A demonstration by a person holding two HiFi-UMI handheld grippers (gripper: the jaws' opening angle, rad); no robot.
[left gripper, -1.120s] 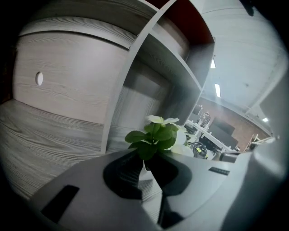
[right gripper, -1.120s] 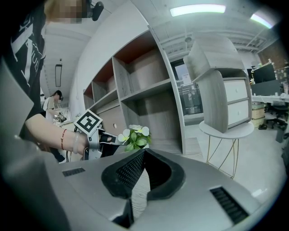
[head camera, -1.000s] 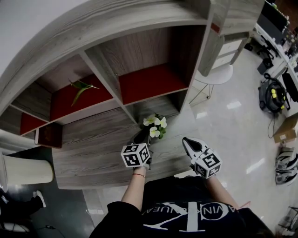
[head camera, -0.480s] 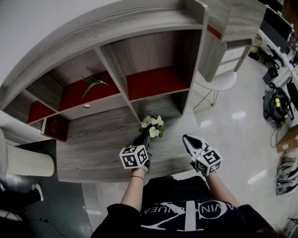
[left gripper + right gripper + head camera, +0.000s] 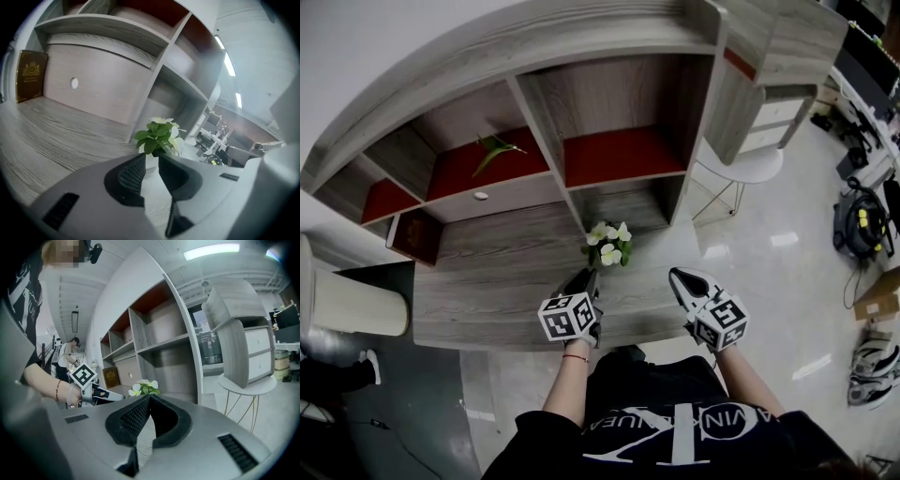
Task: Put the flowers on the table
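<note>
Head view. Find the flowers (image 5: 607, 246) upright over the right half of the table (image 5: 487, 291), in front of the shelf unit (image 5: 609, 155). Note them straight ahead of the left gripper (image 5: 586, 277), rising from right at its tips. Place the right gripper (image 5: 678, 278) off to the right, near the table's front edge, well apart from the blooms. Count the left as by far the nearer hand. Take the plant's long axis as vertical, crossing the line of the jaws.

Left gripper view. Read the left gripper (image 5: 151, 157) as closed down to a narrow slot, with a pale sliver between the tips just under the leaves. Judge that sliver to be the base of the flowers (image 5: 158, 133), and so a grip on them, though not plain enough to swear to. See the wood grain of the table (image 5: 47, 126) below and to the left. Cannot tell whether the base touches the wood or hangs just above it.

Right gripper view. Read the right gripper (image 5: 150, 397) as shut tip to tip, with nothing held. Just beyond its tips and slightly left, spot the flowers (image 5: 143, 388) at the end of the left gripper (image 5: 115, 396), base hidden behind the near jaw.

For the setting-down, probably need only lower straight along the vertical axis, then part the left jaws. No call for the right.
</note>
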